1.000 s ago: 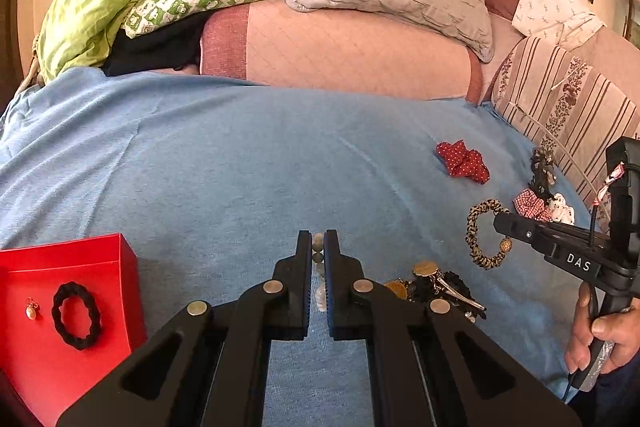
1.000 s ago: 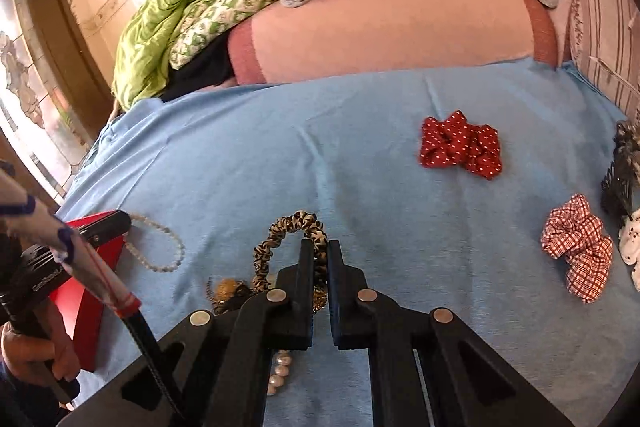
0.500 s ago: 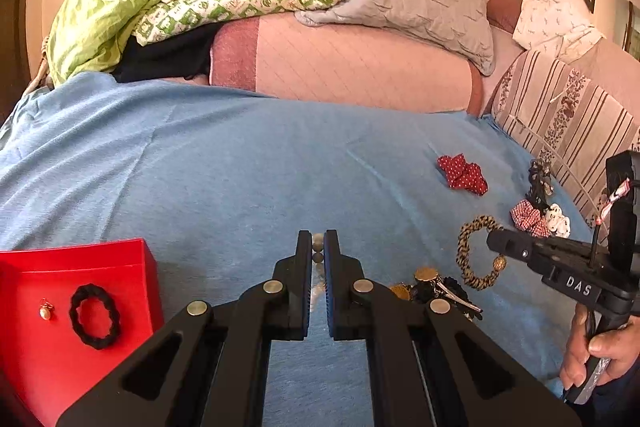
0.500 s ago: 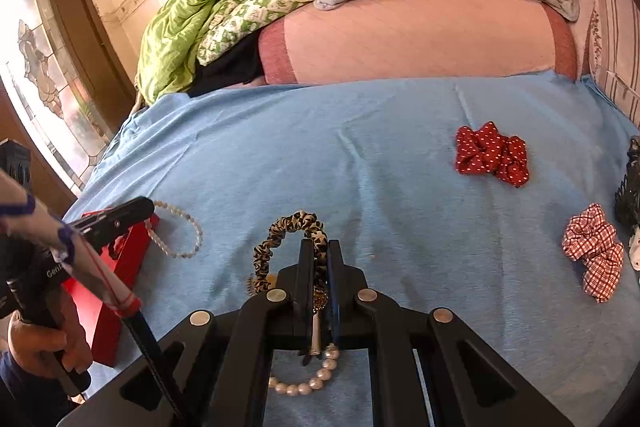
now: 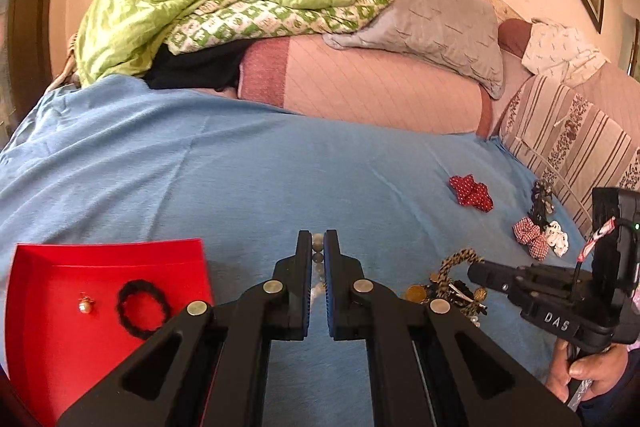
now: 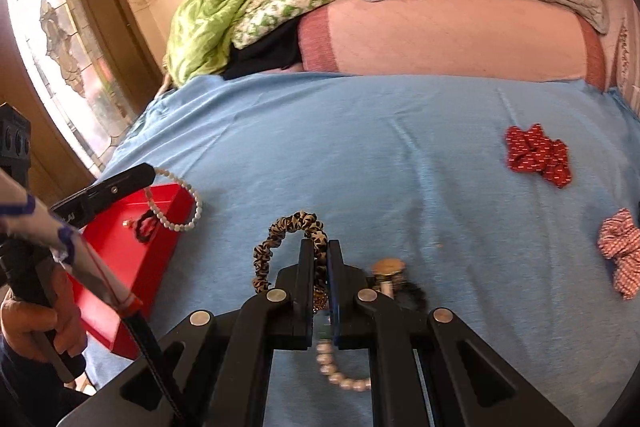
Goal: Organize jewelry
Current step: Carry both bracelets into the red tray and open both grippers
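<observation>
Over the red box (image 5: 48, 331), left gripper (image 5: 318, 255) clamps one bead bracelet (image 6: 176, 203); right gripper (image 6: 320, 259) another (image 6: 340, 375).

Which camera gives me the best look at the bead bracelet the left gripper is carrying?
The right wrist view: the bead bracelet hangs as a whole loop from the left gripper, over the red box's edge. The left wrist view shows only a few beads between the closed fingers.

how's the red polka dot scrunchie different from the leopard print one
The red polka dot scrunchie lies bunched up and untouched far out on the blue sheet; the leopard print scrunchie stands as an open loop, pinched in the right gripper. Both are fabric hair ties.
</observation>
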`<act>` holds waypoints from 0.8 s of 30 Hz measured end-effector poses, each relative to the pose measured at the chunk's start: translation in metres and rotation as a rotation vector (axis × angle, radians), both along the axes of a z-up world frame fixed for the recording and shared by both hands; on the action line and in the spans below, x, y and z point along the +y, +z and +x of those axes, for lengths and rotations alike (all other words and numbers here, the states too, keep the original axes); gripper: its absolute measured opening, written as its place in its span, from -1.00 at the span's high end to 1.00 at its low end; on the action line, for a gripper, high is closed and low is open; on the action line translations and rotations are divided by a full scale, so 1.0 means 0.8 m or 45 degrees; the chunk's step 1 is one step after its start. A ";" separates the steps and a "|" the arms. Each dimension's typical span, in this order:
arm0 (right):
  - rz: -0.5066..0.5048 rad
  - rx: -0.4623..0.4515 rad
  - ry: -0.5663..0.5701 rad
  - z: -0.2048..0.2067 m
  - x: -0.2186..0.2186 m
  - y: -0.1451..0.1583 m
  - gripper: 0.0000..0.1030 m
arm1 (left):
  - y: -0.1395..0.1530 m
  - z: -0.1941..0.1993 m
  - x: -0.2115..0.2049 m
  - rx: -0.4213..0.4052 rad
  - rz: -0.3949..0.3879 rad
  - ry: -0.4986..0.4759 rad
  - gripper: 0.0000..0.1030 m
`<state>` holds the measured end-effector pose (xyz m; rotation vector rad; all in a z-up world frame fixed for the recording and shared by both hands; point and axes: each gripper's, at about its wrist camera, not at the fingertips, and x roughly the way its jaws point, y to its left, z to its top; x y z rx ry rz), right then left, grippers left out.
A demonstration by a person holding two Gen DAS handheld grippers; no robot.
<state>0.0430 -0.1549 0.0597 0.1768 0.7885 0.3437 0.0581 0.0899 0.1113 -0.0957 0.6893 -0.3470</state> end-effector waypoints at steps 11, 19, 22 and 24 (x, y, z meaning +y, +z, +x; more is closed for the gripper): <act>0.110 0.053 0.161 -0.020 0.090 0.009 0.87 | 0.007 -0.030 0.098 -0.010 -0.029 0.135 0.89; 0.169 0.087 0.286 -0.018 0.176 0.016 0.87 | -0.014 -0.027 0.177 0.075 -0.057 0.291 0.89; 0.138 0.100 0.334 -0.015 0.212 0.014 0.87 | -0.024 -0.023 0.199 0.114 -0.071 0.339 0.89; 0.126 0.118 0.356 -0.012 0.230 0.008 0.87 | -0.029 -0.021 0.209 0.132 -0.074 0.362 0.89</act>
